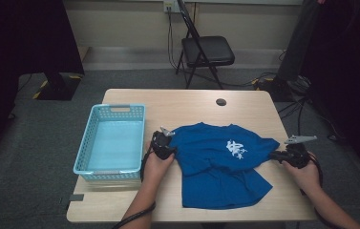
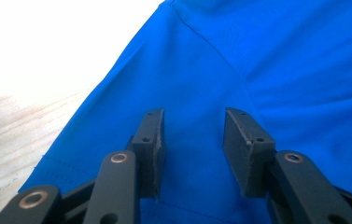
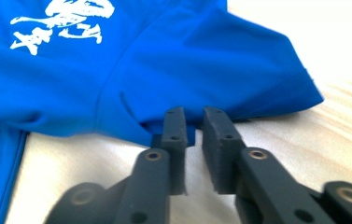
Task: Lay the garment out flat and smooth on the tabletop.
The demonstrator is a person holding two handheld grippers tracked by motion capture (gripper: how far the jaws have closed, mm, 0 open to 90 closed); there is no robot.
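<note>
A blue T-shirt (image 1: 220,167) with a white print (image 1: 236,149) lies spread on the wooden table (image 1: 192,102). My left gripper (image 1: 170,149) is at the shirt's left shoulder. In the left gripper view its jaws (image 2: 193,116) stand open just over the blue cloth (image 2: 257,56), with nothing pinched between them. My right gripper (image 1: 272,155) is at the tip of the right sleeve. In the right gripper view its jaws (image 3: 193,114) stand a narrow gap apart, with the sleeve hem (image 3: 190,135) lying between the tips and the pads not pressing on it.
A light blue plastic basket (image 1: 84,143) stands on the table left of the shirt, close to my left hand. A round cable hole (image 1: 221,101) is at the table's far edge. Beyond the table stands a black folding chair (image 1: 207,50).
</note>
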